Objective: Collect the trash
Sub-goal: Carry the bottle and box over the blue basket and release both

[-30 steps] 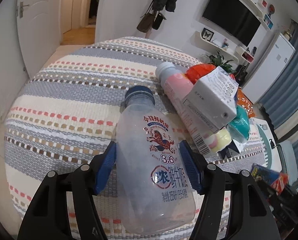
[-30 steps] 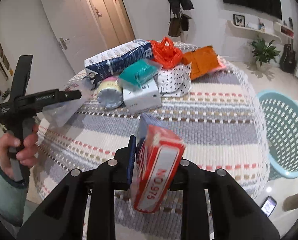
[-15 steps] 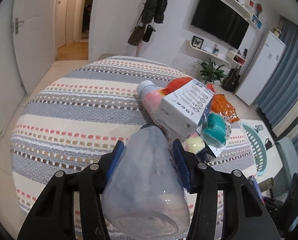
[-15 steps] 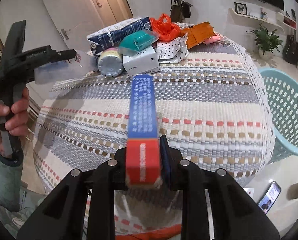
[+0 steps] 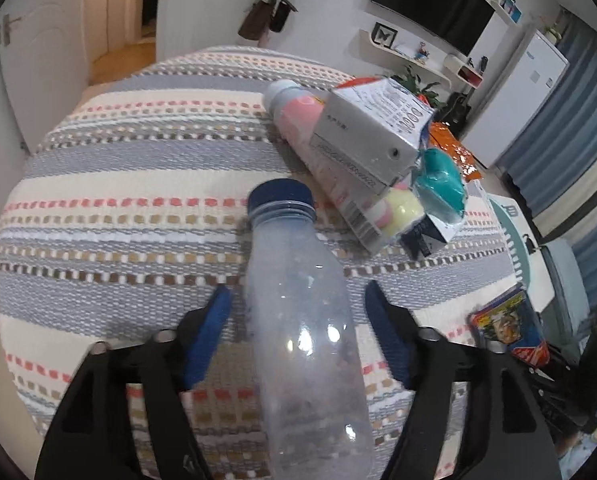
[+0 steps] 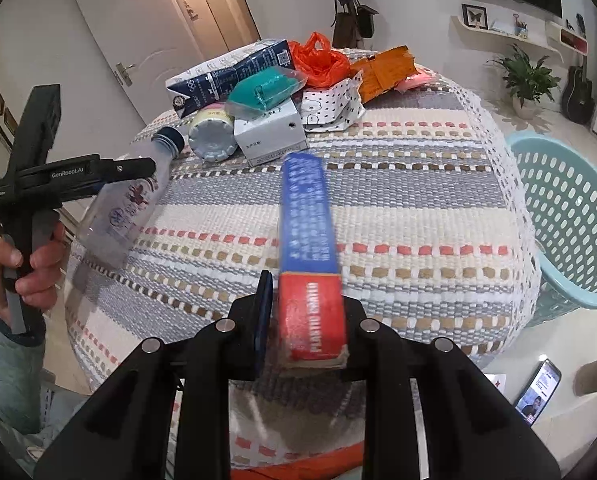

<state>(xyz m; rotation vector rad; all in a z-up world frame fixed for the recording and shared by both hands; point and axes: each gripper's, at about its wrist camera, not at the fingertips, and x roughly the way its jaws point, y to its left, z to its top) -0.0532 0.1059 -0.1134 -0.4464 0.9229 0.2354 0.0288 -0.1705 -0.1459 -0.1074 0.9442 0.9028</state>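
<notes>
Clear plastic, blue-capped, the bottle (image 5: 302, 320) sat free between the opening pads of the left gripper (image 5: 298, 320) above the striped tablecloth (image 5: 118, 200) — while the right gripper (image 6: 304, 312) stayed clamped on a red-and-blue box (image 6: 306, 256), trash pile (image 6: 266, 96) beyond.

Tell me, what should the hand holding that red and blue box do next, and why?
Probably swing the right gripper toward the teal basket beside the table. Its jaws are shut on the box, which hangs over the striped tablecloth, and the basket stands open.
</notes>
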